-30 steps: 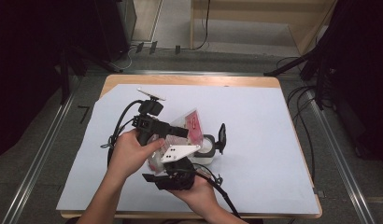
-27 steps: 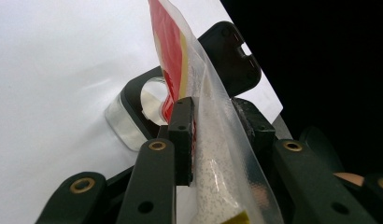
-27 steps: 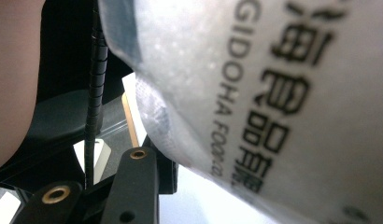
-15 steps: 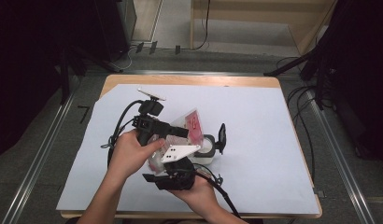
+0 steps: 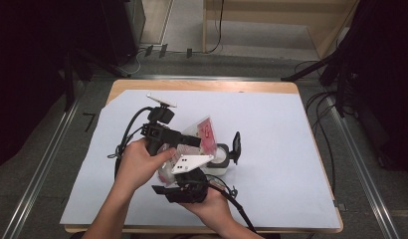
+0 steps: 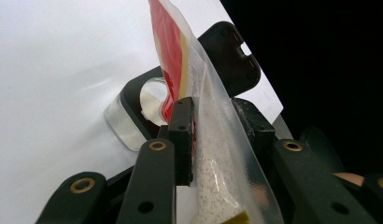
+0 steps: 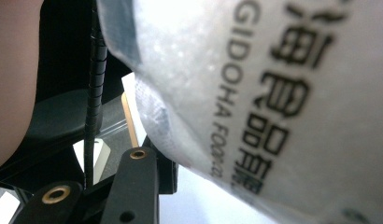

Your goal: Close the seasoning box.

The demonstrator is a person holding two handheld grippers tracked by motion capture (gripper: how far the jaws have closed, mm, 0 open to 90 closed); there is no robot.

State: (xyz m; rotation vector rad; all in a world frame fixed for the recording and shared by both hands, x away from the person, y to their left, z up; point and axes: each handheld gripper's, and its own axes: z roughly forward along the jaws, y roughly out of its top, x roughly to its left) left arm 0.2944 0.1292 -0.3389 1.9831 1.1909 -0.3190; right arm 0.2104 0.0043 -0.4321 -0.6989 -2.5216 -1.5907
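- Two hand-held grippers meet low in the middle of the high view: the right hand-held gripper (image 5: 189,172) at the bottom centre, the left hand-held gripper (image 5: 189,142) just above and left of it, each in one of the person's hands.
- Both reach into a clear plastic bag (image 5: 204,135) with a red label, held tilted between them above the bench.
- The left gripper view gives what the high view cannot: its jaws are clamped on the bag (image 6: 213,140), the left pad pressed flat against the film, with white grains inside and the red label rising toward the top centre.
- The right gripper view looks up at the bag's (image 7: 255,84) underside, with black printed lettering across the right half; one jaw sits at the film's lower edge, the other is hidden, so I cannot tell whether this hand-held gripper is clamped.
- Just beyond the bag stands a small clear container (image 5: 221,154) with a black rim, its black lid (image 5: 236,144) hinged upright; the left gripper view shows its round opening (image 6: 150,100) behind the bag.
- A pale sheet (image 5: 291,149) covers most of the wooden bench (image 5: 202,85).
- Farther off lie grey floor, cables (image 5: 319,107) at the right edge, and dark surroundings.
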